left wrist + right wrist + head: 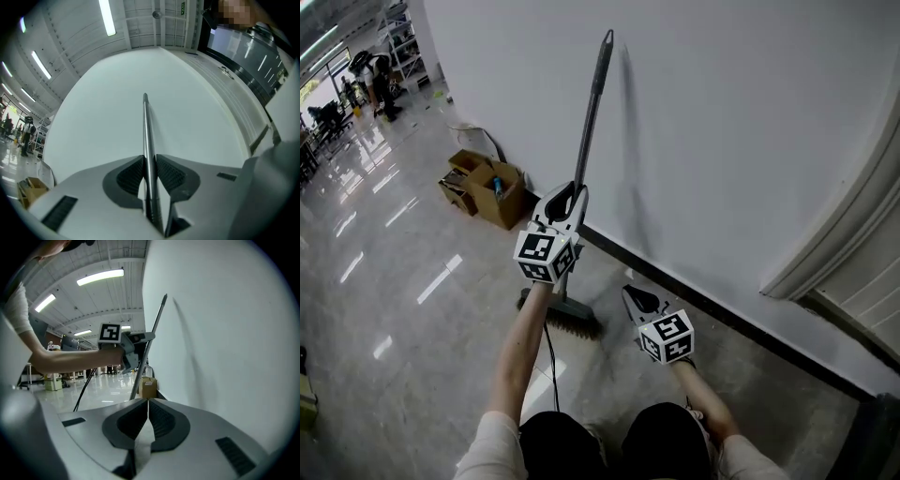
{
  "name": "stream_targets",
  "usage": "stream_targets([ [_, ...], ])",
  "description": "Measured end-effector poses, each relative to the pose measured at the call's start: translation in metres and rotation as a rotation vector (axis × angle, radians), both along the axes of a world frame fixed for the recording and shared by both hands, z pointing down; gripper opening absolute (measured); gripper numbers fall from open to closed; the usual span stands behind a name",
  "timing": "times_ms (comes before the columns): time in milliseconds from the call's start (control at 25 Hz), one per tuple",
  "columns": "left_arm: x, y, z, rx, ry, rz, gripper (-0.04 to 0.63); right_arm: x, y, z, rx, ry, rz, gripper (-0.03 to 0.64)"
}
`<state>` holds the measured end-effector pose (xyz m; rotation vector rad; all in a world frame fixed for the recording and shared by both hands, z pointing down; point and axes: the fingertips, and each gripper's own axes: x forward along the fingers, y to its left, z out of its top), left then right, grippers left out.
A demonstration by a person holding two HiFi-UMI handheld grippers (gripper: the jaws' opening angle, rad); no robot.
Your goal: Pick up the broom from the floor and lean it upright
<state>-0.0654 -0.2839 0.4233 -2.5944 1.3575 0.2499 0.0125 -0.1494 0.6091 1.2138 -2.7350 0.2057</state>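
Note:
The broom stands nearly upright by the white wall [741, 131]. Its grey handle [592, 112] slants up toward the wall and its brush head [564, 319] rests on the floor. My left gripper [570, 199] is shut on the handle about halfway up. In the left gripper view the handle [146, 131] runs straight up from between the pressed pads of the left gripper [149, 173]. My right gripper [631, 296] hovers lower and to the right, shut with nothing in it. The right gripper view shows its closed jaws [147, 416], and beyond them the broom handle [154, 329] and the left gripper [139, 342].
Open cardboard boxes [486, 187] sit on the floor against the wall to the left. A dark baseboard [722, 314] runs along the wall's foot. A door frame [853, 225] stands at the right. A black cable [551, 361] hangs below my left arm. The glossy floor [384, 281] stretches left.

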Motion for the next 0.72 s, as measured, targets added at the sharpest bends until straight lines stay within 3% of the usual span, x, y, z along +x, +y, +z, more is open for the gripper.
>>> stream_targets([
  [120,0.004,-0.011,-0.007,-0.002,-0.007,0.002,0.129,-0.007,-0.001,0.003,0.013,0.024,-0.016,0.015],
  [560,0.029,-0.024,0.005,-0.017,-0.064,-0.019,0.132,-0.005,0.009,0.014,-0.02,-0.039,-0.012,0.015],
  [720,0.024,-0.015,-0.006,-0.006,-0.015,-0.044,0.213,-0.005,0.013,0.009,-0.018,-0.046,-0.018,0.015],
])
